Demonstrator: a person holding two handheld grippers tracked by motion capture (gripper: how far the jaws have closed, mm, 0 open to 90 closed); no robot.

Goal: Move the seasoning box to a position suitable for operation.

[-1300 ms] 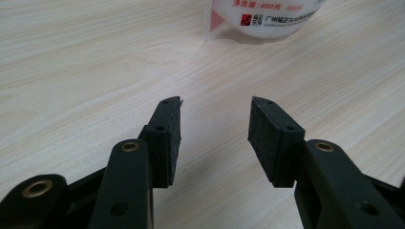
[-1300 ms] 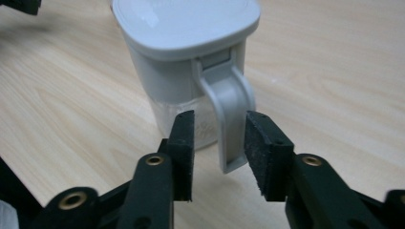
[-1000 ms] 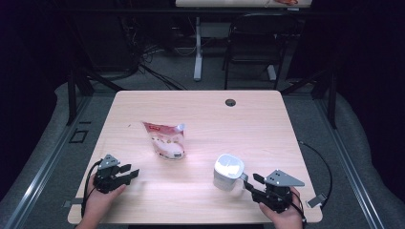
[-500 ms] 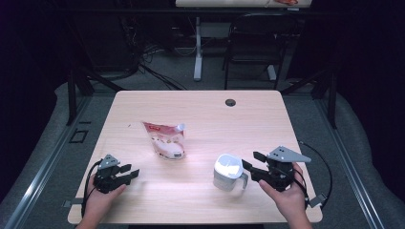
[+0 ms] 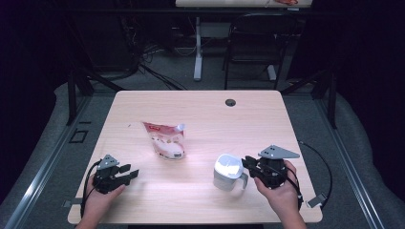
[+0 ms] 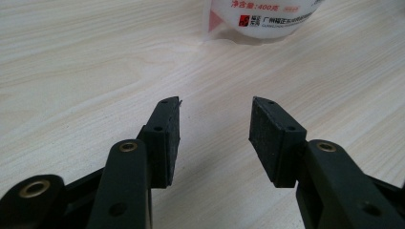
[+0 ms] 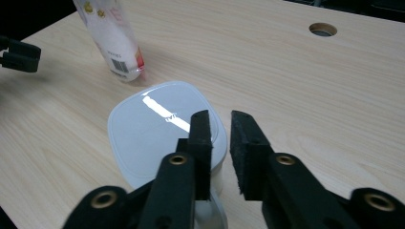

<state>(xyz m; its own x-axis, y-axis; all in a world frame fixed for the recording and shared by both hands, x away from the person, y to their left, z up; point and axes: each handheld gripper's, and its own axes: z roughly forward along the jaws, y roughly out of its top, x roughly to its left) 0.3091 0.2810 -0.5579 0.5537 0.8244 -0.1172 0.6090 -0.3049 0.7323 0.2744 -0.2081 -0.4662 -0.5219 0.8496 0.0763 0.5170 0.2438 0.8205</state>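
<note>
Wooden table (image 5: 200, 109) with dark floor all around it. On it stands the white mug (image 5: 228, 171), and the right gripper (image 5: 251, 167) has just squeezed its jaws nearly together at the mug's handle (image 5: 244, 180), so a lift looks ready. The mug has moved a little since before. Far off to that gripper's side lies the pouch (image 5: 165, 139). The left gripper (image 5: 128, 173) waits half open, holding nothing. The near table edge is close.

Pouch (image 5: 165, 141) mid-table, jug (image 5: 228, 172) to its right, nearer the front edge.
</note>
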